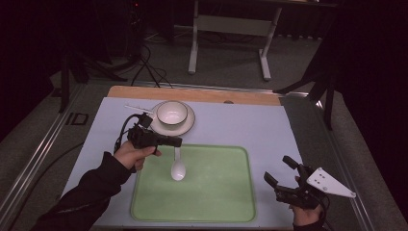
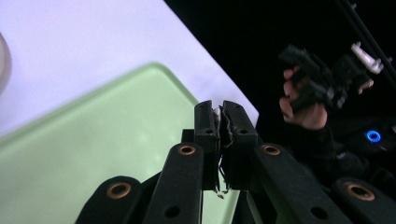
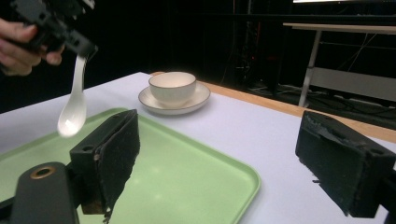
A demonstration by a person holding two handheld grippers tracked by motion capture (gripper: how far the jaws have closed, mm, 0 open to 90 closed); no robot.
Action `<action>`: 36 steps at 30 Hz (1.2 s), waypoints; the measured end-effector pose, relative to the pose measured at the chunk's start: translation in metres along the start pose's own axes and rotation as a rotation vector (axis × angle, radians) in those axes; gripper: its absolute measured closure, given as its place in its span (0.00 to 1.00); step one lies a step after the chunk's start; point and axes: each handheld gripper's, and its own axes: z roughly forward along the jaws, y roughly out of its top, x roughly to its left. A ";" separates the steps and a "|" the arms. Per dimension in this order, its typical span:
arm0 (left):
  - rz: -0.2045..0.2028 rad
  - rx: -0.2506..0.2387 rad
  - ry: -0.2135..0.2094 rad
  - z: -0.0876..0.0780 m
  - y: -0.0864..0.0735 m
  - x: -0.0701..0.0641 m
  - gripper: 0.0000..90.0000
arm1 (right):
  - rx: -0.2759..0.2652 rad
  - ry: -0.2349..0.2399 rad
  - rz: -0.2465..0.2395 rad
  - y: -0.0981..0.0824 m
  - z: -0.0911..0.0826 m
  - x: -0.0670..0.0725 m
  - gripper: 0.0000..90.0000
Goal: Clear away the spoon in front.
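A white spoon point(image 1: 177, 167) hangs bowl-down over the left part of the green tray point(image 1: 226, 192), clear of its surface. My left gripper point(image 1: 177, 142) is shut on the spoon's handle; in the left gripper view a sliver of white shows between the closed jaws of the left gripper point(image 2: 221, 114). The right gripper view shows the spoon point(image 3: 73, 114) dangling from that gripper. A white bowl point(image 1: 172, 113) sits on a white saucer point(image 1: 188, 126) behind the tray. My right gripper point(image 1: 280, 171) stands open and empty near the table's front right corner, beside the tray.
A pale mat point(image 1: 250, 127) covers the table, with a wooden edge point(image 1: 192, 93) at the back. A thin white stick point(image 1: 137, 108) lies left of the saucer. Beyond the table stand a metal desk frame point(image 1: 230, 29) and floor cables point(image 1: 144, 67).
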 end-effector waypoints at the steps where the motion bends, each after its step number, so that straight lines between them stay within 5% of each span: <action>1: 0.005 0.014 0.004 0.003 -0.003 0.000 0.95 | 0.000 0.000 0.000 0.000 0.000 0.000 0.15; 8: -0.022 0.082 -0.010 0.022 -0.022 0.010 0.95 | 0.003 0.001 -0.001 0.000 0.000 0.000 0.15; 18: -0.028 0.078 -0.052 0.036 -0.044 0.025 0.95 | 0.006 0.004 0.000 0.000 0.001 0.000 0.15; 22: -0.070 0.068 -0.075 0.041 -0.051 0.036 0.95 | 0.008 0.006 -0.007 0.000 0.001 0.000 0.15; 26: -0.058 0.048 -0.087 0.041 -0.053 0.040 0.95 | 0.010 0.007 -0.004 -0.001 0.001 0.000 0.15; 31: 0.029 0.001 -0.081 0.044 -0.059 0.045 0.89 | 0.013 0.009 -0.010 0.000 0.001 0.001 0.15; 36: 0.015 0.018 -0.055 0.050 -0.062 0.055 0.85 | 0.017 0.014 -0.012 -0.001 0.002 0.001 0.15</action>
